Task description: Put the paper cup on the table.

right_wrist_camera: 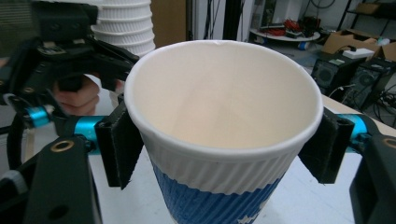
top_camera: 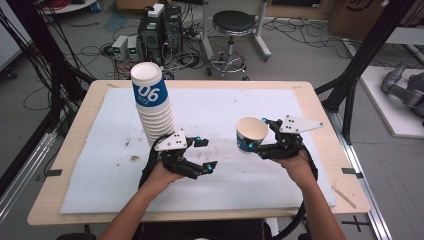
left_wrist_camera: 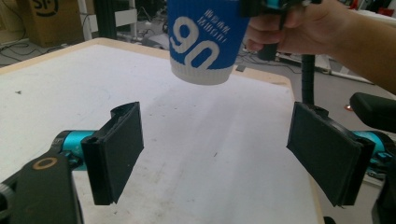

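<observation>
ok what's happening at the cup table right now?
A person works two handheld grippers over a white mat. The right gripper holds one paper cup by its sides, lifted above the table, jaws pressed against it just under the rim. The left gripper is open with nothing between its jaws, just right of the base of a tall stack of cups that leans a little.

The topmost white ribbed paper cup with a blue band (top_camera: 148,89), on the tall stack of cups, shows the white number "06" on its blue band. In the left gripper view, the single white and blue paper cup (left_wrist_camera: 205,39) held up carries the same number, seen upside down as "90", beside small white characters too small to read.
</observation>
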`<action>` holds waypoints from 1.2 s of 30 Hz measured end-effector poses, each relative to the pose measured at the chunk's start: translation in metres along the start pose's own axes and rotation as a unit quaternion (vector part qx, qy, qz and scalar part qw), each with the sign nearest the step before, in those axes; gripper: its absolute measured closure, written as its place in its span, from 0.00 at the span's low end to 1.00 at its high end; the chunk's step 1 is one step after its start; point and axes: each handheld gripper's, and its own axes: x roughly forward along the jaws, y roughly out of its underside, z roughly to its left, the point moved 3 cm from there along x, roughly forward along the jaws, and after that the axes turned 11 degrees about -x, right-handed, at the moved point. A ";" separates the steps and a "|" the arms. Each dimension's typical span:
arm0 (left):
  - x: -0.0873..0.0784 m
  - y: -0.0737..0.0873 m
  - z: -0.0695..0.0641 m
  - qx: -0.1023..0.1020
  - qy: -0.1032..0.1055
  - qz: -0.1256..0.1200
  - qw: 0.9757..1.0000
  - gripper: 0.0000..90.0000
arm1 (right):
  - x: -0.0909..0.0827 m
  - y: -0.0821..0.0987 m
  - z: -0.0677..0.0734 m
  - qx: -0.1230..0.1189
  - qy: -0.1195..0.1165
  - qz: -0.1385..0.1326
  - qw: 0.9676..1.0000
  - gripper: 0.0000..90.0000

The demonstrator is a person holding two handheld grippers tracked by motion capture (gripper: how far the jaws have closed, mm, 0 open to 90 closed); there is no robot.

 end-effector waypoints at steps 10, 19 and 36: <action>-0.031 -0.002 -0.020 0.018 -0.006 -0.011 1.000 0.21 | -0.005 0.005 -0.001 0.003 0.005 -0.001 1.000 0.28; -0.088 0.005 -0.039 0.028 -0.021 -0.027 0.999 0.21 | -0.004 0.007 -0.009 0.009 0.020 -0.003 1.000 0.28; -0.165 0.034 -0.002 0.011 -0.123 -0.053 0.991 0.21 | 0.026 0.033 -0.060 0.063 0.120 0.030 0.990 0.28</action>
